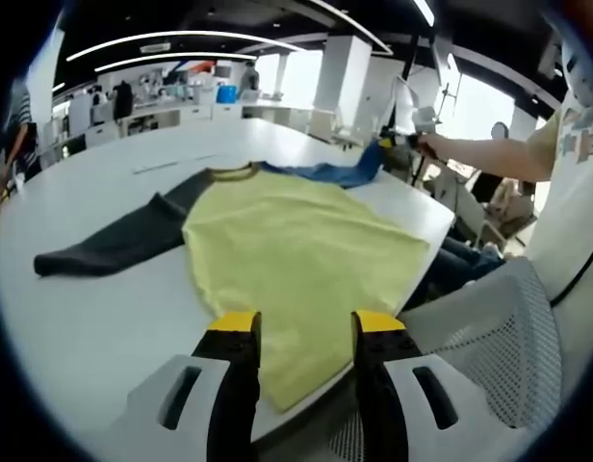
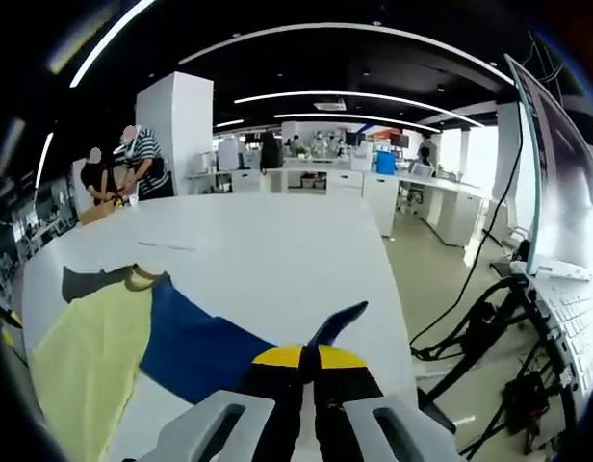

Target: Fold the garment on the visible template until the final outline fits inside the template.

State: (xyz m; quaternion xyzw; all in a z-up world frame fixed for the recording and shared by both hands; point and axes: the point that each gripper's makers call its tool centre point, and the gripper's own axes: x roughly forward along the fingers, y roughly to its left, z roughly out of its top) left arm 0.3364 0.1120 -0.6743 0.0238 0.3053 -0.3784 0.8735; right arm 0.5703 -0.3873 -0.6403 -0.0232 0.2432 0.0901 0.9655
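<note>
Your right gripper (image 2: 308,371) pinches the blue sleeve (image 2: 205,351); left gripper (image 1: 306,332) spread; shirt (image 1: 296,250) is limp, so grip hems.

Black jaws with yellow tips on white bodies; person (image 1: 566,135) in a pale printed tee.

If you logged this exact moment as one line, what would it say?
shirt: flat on white table | left gripper: open, over hem | right gripper: shut on blue sleeve | fold: not done
</note>
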